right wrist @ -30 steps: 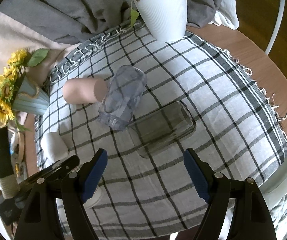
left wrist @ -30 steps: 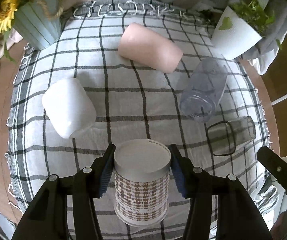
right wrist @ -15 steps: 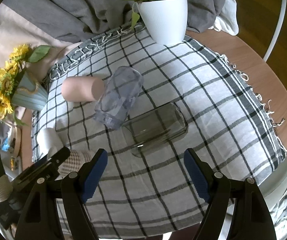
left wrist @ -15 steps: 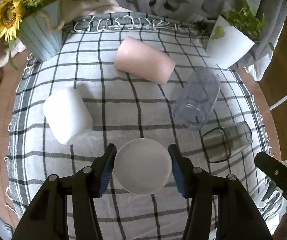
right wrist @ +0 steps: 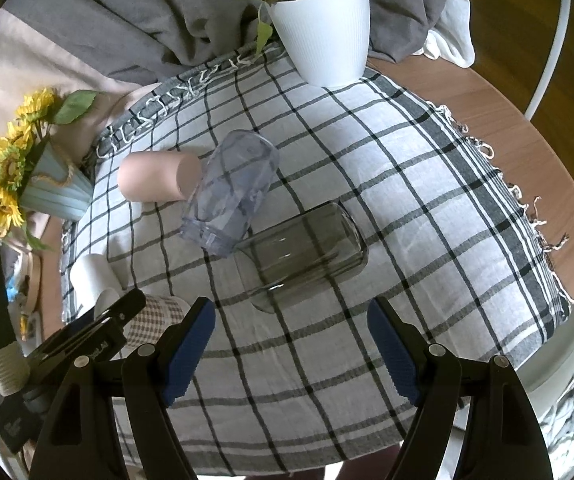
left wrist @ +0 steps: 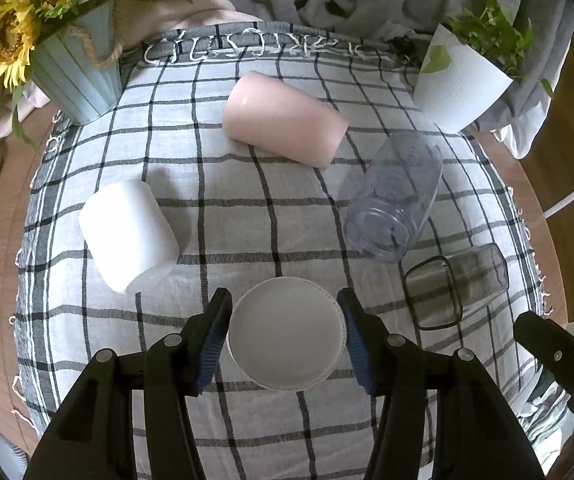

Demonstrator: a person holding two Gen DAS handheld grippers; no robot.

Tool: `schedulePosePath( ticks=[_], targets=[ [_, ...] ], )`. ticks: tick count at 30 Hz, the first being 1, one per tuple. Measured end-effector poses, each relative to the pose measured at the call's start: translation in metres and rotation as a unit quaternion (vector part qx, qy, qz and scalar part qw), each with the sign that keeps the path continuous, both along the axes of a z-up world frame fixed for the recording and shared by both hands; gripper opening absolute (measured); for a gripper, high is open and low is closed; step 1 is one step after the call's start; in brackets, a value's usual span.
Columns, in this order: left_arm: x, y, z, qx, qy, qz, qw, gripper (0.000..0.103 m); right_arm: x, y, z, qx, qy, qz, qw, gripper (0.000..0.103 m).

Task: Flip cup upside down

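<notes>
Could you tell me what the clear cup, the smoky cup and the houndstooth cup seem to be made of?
Clear cup: likely plastic; transparent, faintly bluish, ridged near the rim. Smoky cup: grey-tinted glass or acrylic; see-through, glossy highlights. Houndstooth cup: probably paper or card; matte white base, with the printed pattern showing in the right wrist view.

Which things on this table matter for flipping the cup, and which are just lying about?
In the job: houndstooth paper cup; left hand-held gripper around it.

Lying about: pink cup; white cup; clear plastic jar; smoked glass; sunflower vase; potted plant.
</notes>
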State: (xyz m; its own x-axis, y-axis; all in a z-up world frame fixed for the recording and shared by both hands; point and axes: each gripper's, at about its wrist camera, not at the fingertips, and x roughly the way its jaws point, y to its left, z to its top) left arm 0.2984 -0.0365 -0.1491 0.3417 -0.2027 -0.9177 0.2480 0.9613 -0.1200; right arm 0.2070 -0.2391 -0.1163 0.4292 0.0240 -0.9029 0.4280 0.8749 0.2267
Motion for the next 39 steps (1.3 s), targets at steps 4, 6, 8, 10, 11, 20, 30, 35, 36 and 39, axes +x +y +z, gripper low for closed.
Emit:
schedulePosePath(
  ticks=[4,6,8,10,11,20,30,35,36,39],
  targets=[
    [-0.001,0.002,-0.004,0.001,0.01,0.001,1.0,0.066,0.0,0.002,0.001,-0.001,-0.001,-0.001,1.0,0.079],
    [-0.002,0.003,-0.004,-0.002,0.008,0.003,1.0,0.071,0.0,0.002,0.001,-0.001,0.0,-0.002,1.0,0.079],
    [-0.003,0.004,-0.003,0.0,0.004,0.004,1.0,0.078,0.001,0.003,0.001,-0.001,0.0,-0.001,1.0,0.079],
    [-0.006,0.003,0.0,0.002,-0.005,0.0,1.0,0.08,0.001,0.004,0.001,-0.002,0.0,0.002,1.0,0.079],
    [-0.007,0.002,0.002,0.003,-0.009,0.0,1.0,0.082,0.002,0.005,0.002,-0.001,-0.001,0.003,1.0,0.08],
    [-0.042,0.005,0.041,0.02,-0.094,0.052,0.994,0.102,-0.005,-0.001,0.018,-0.021,-0.032,0.019,0.999,0.089],
    [-0.104,0.012,0.079,0.038,-0.161,0.124,0.9784,0.103,-0.031,0.007,0.063,-0.092,-0.114,0.102,0.984,0.091],
    [-0.139,0.02,0.099,0.055,-0.21,0.124,0.9684,0.103,-0.055,0.02,0.078,-0.097,-0.155,0.12,0.976,0.093],
    [-0.145,0.022,0.102,0.054,-0.215,0.122,0.9674,0.103,-0.061,0.022,0.08,-0.098,-0.162,0.117,0.975,0.093],
    [-0.158,0.03,0.107,0.044,-0.217,0.118,0.968,0.103,-0.077,0.028,0.085,-0.103,-0.175,0.105,0.974,0.093]
  ],
)
